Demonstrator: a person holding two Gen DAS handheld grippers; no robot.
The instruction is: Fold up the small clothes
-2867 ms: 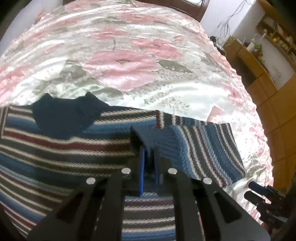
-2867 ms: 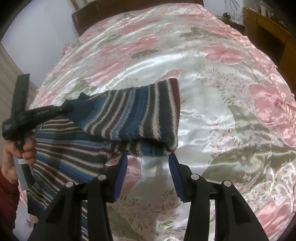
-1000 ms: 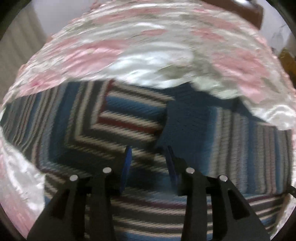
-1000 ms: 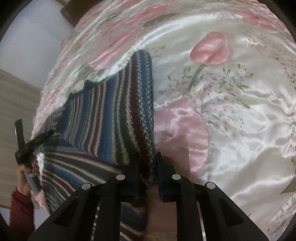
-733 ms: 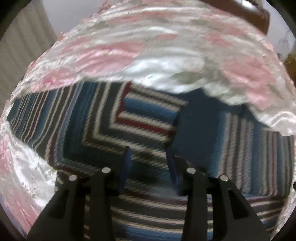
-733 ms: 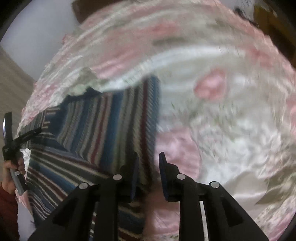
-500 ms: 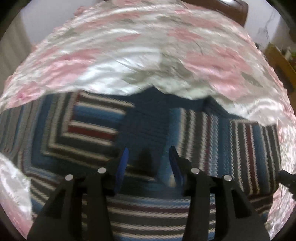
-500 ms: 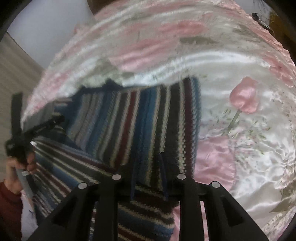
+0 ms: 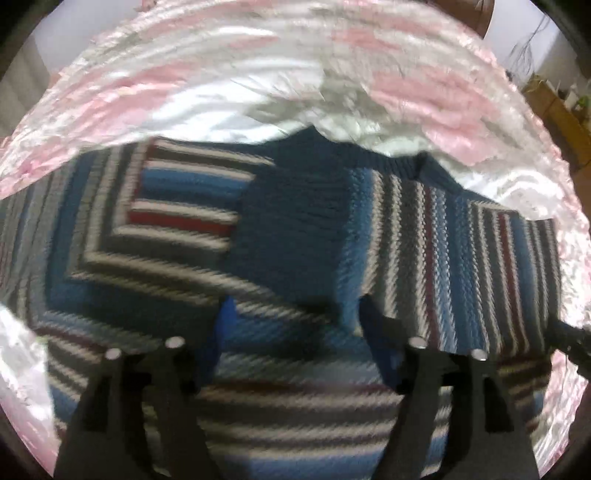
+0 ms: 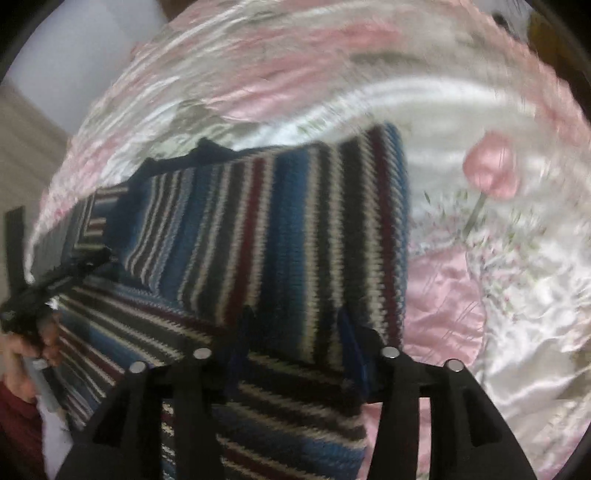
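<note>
right wrist: spread fingers [image 10: 351,332] over seemingly folded striped sweater [image 10: 280,229]

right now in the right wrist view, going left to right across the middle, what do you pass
person's hand holding the left gripper → striped sweater body → folded-over sleeve → pink patch of the floral bedspread → pink tulip print

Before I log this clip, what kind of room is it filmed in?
Most likely a bedroom. A striped blue, white and maroon knitted sweater lies on a bed covered by a shiny white satin bedspread with pink flowers, a dark wooden headboard stands behind it, and wooden shelving sits at the side.
</note>
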